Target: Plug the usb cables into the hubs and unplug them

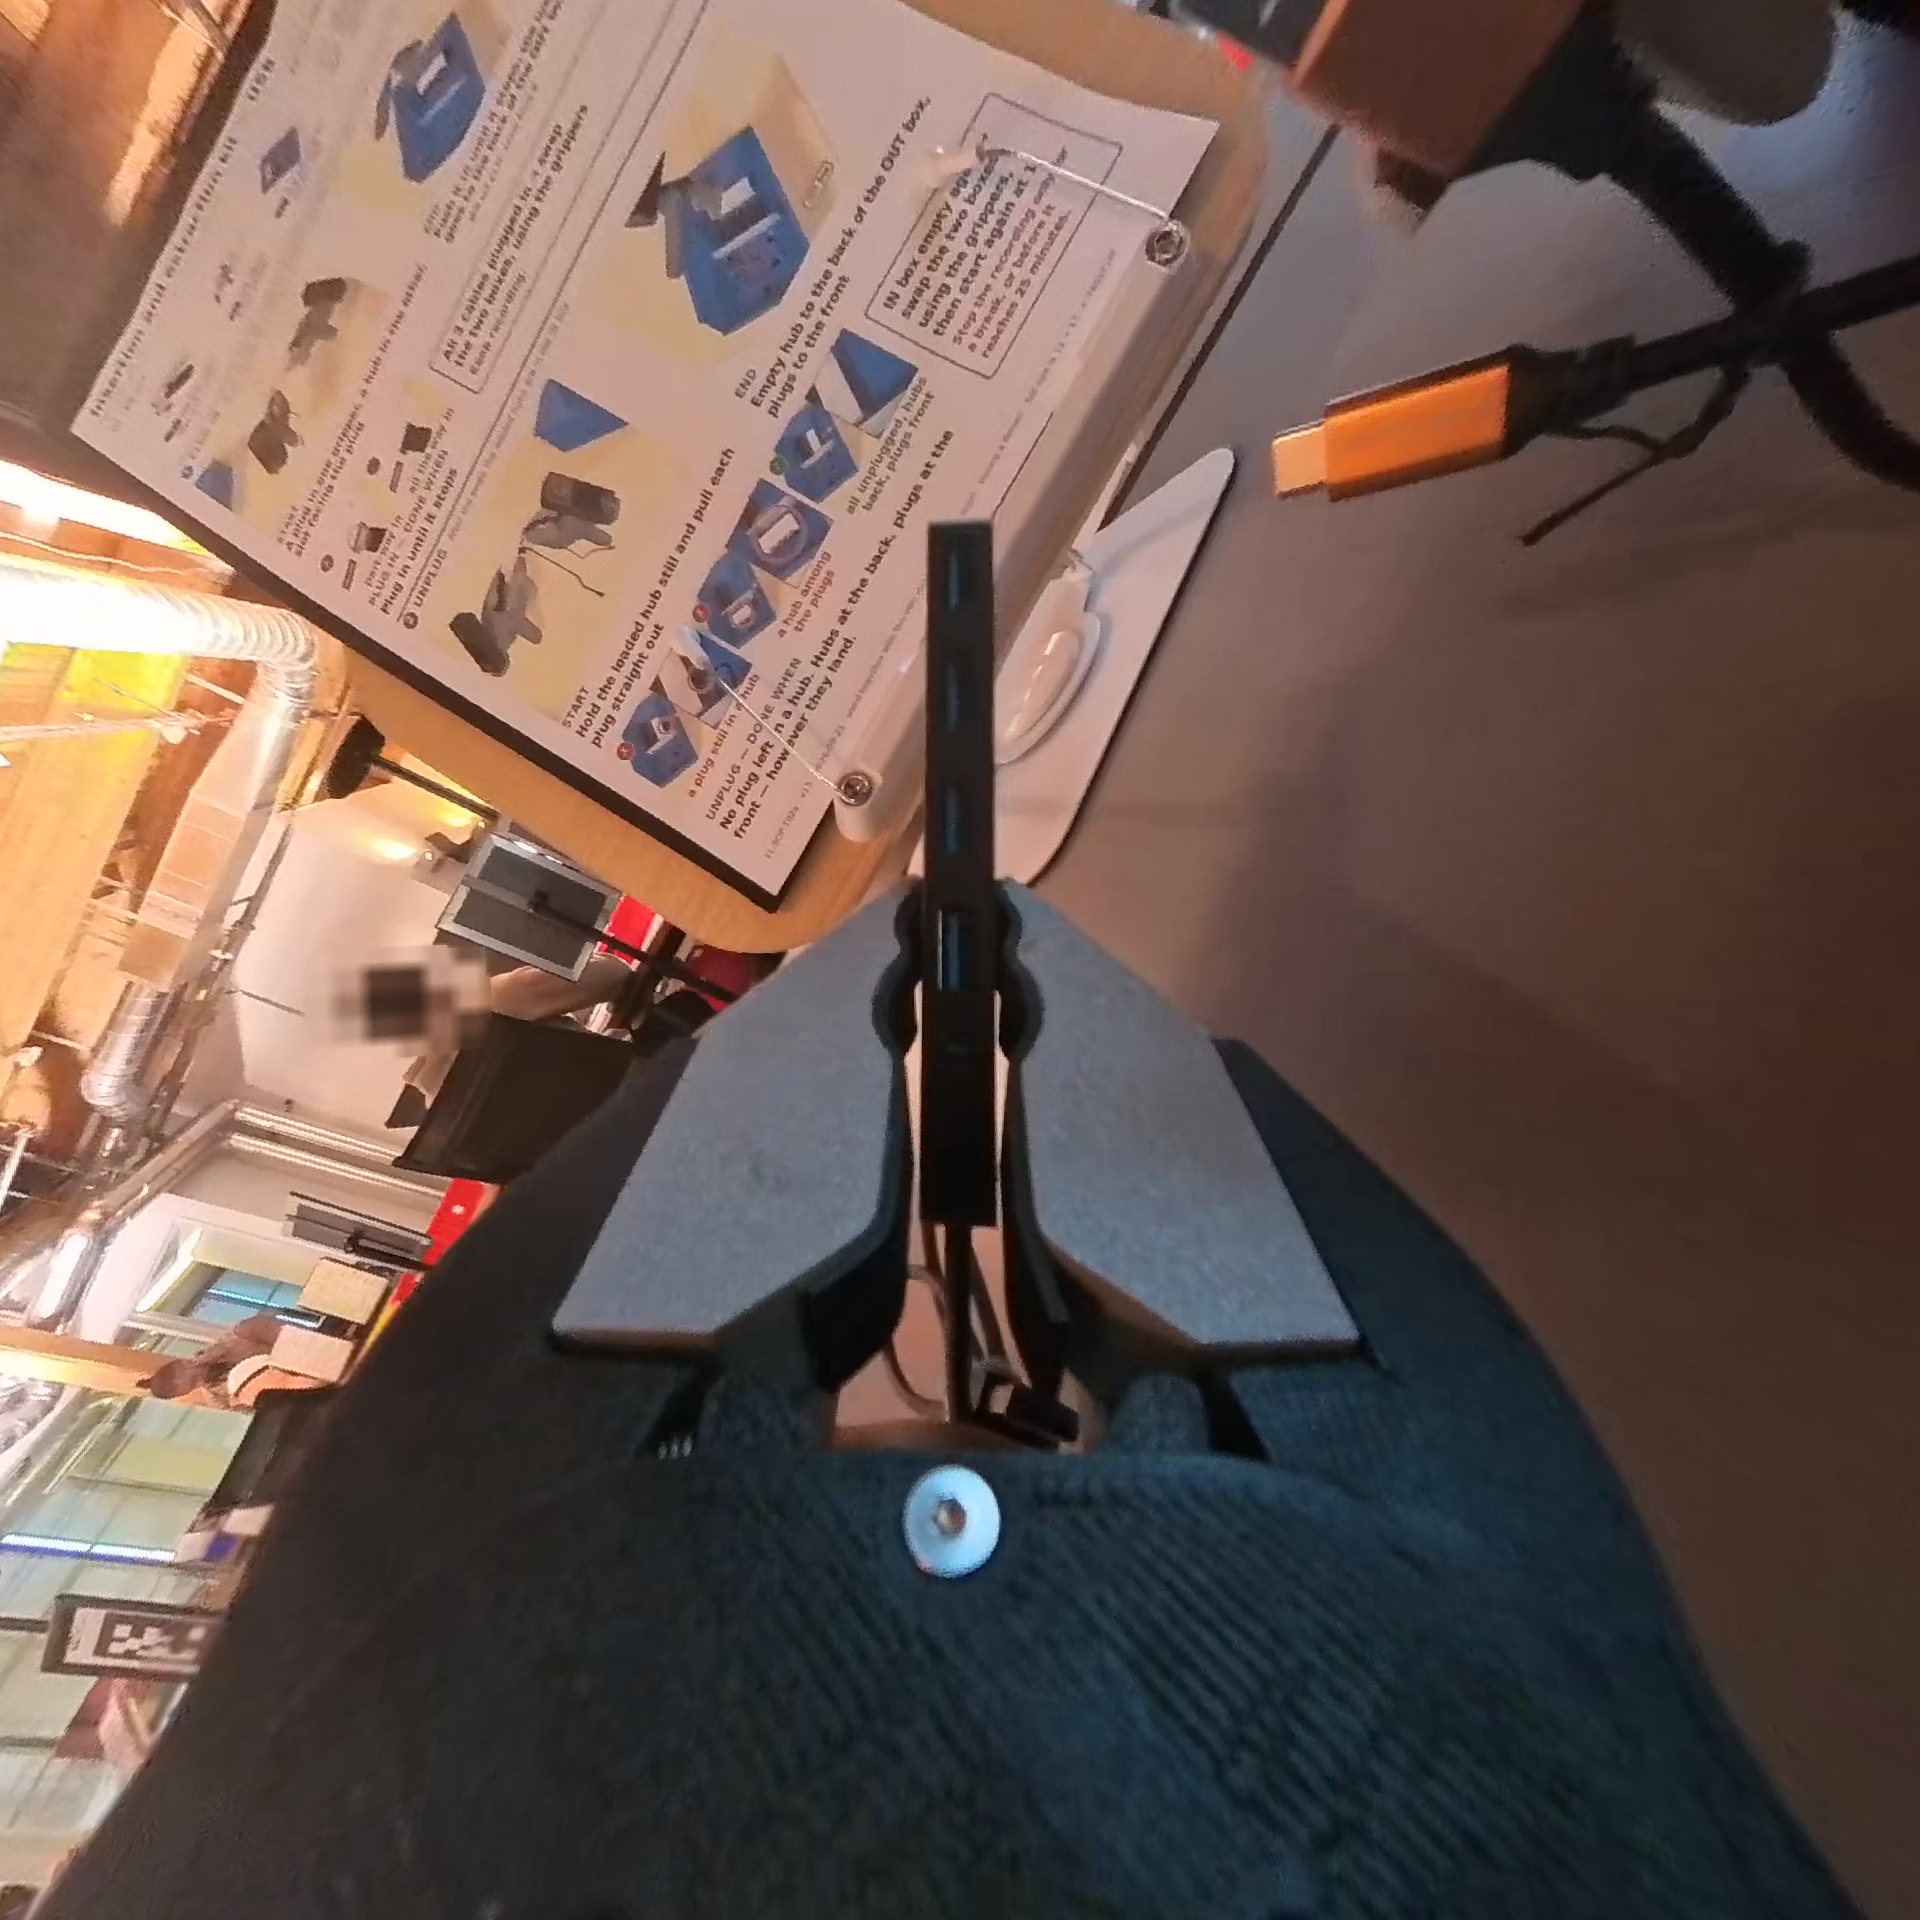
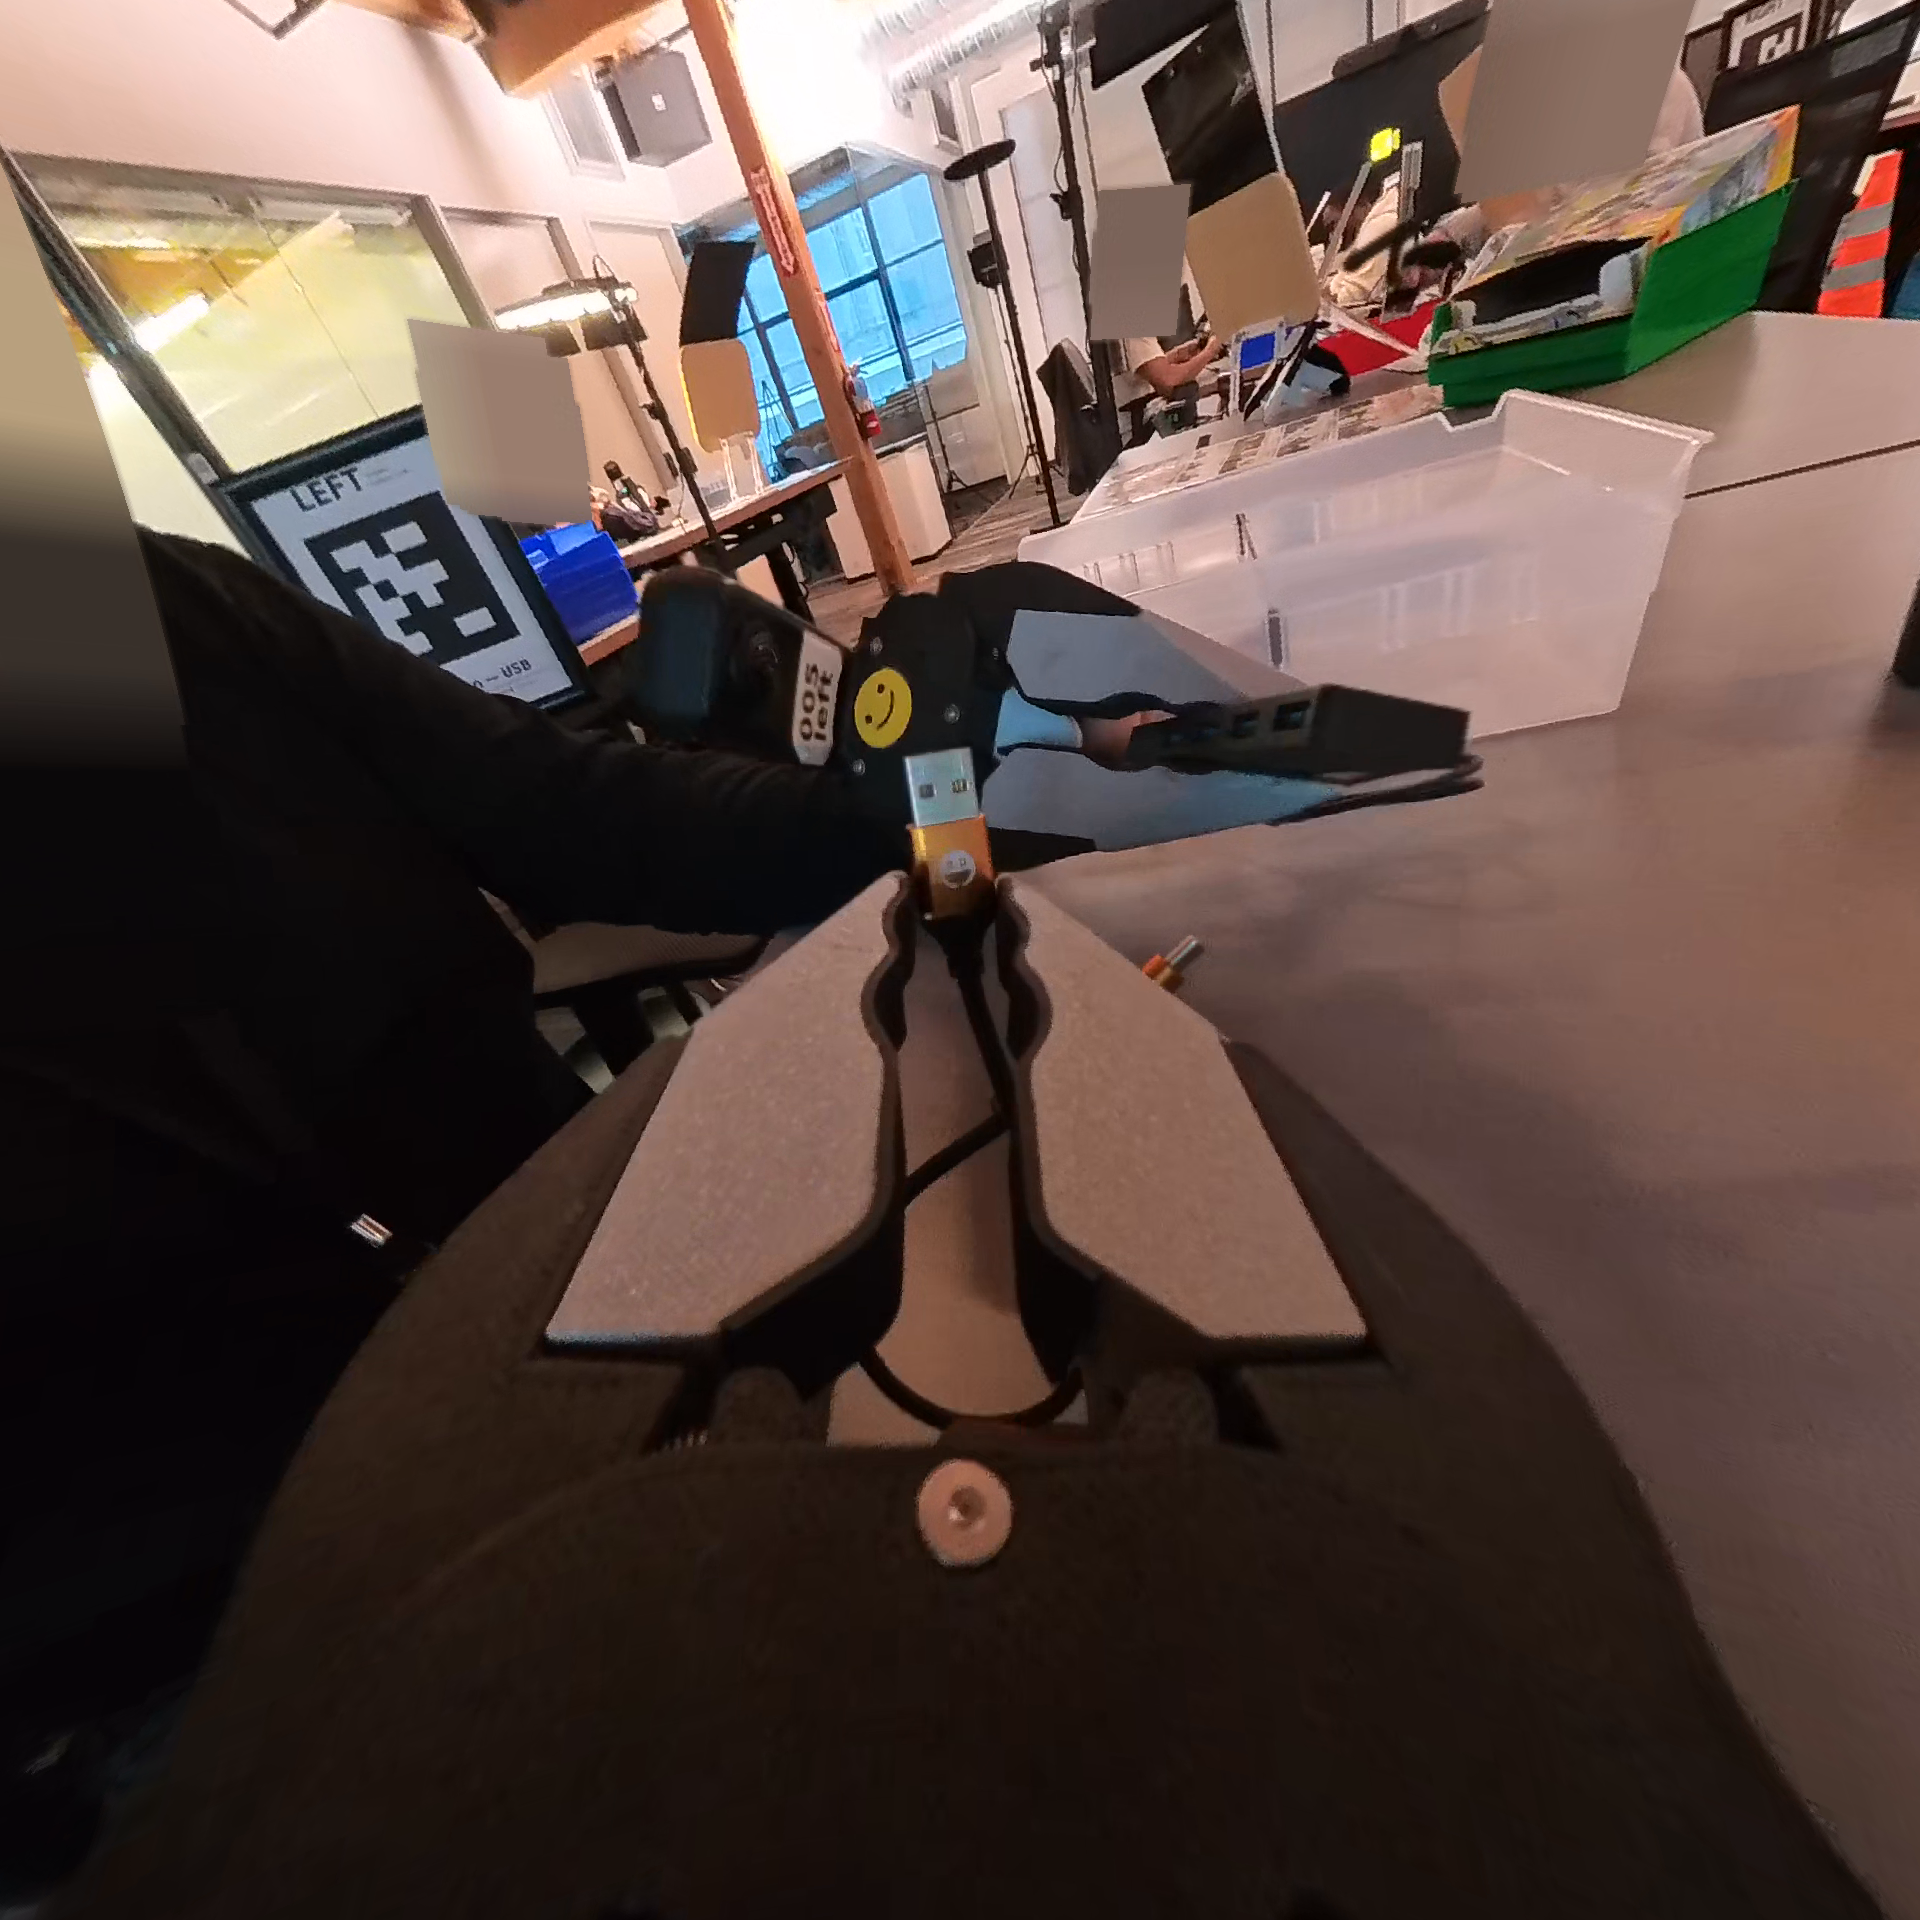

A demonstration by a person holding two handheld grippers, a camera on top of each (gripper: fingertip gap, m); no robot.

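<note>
The right claw (image 2: 951, 894) is clamped on the orange shell of a USB plug (image 2: 943, 805), its metal tongue sticking out forward and its cable trailing back between the fingers. The left claw (image 1: 956, 961) is clamped on a slim black hub (image 1: 958, 727), held in the air above the grey worktop (image 2: 1558, 1039), ports in a row along its narrow edge. Plug and hub are apart. To seat it well, I would square the tongue to one free port, match its flat orientation, then push straight while the left claw braces. A second orange plug (image 1: 1392, 436) hangs nearby.
</note>
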